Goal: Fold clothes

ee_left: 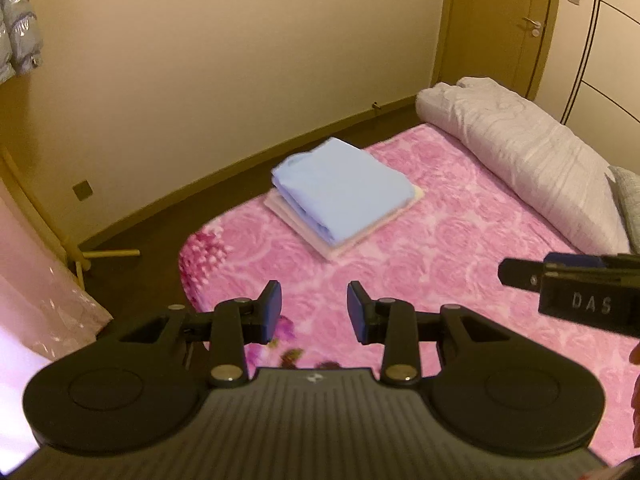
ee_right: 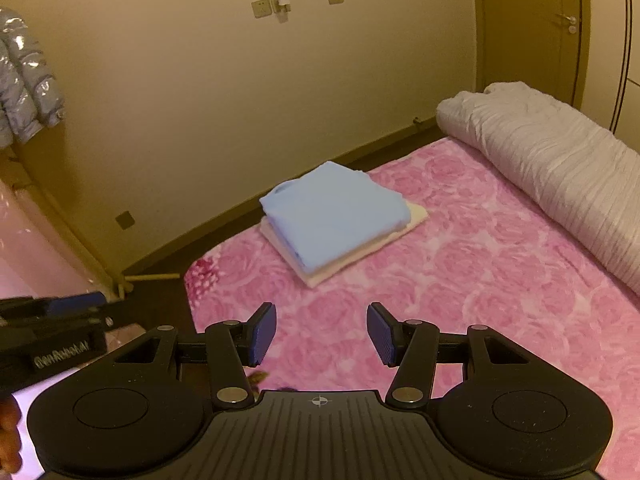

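Observation:
A folded light blue garment point(ee_left: 344, 192) lies on top of a folded cream garment point(ee_left: 360, 240), stacked near the far left corner of the bed; the stack also shows in the right wrist view point(ee_right: 336, 216). My left gripper point(ee_left: 314, 312) is open and empty, held above the pink floral blanket point(ee_left: 440, 280), short of the stack. My right gripper point(ee_right: 322, 334) is open and empty, also above the blanket point(ee_right: 480, 280) and short of the stack. The right gripper's side shows at the right edge of the left wrist view point(ee_left: 580, 292). The left gripper's side shows at the left edge of the right wrist view point(ee_right: 52, 332).
A rolled white quilt point(ee_left: 520, 152) lies along the bed's right side. A beige wall point(ee_left: 200, 80) and dark floor point(ee_left: 160, 232) lie past the bed's left edge. A silver puffer jacket point(ee_left: 16, 32) hangs at far left. A wooden door point(ee_left: 500, 20) stands at the back right.

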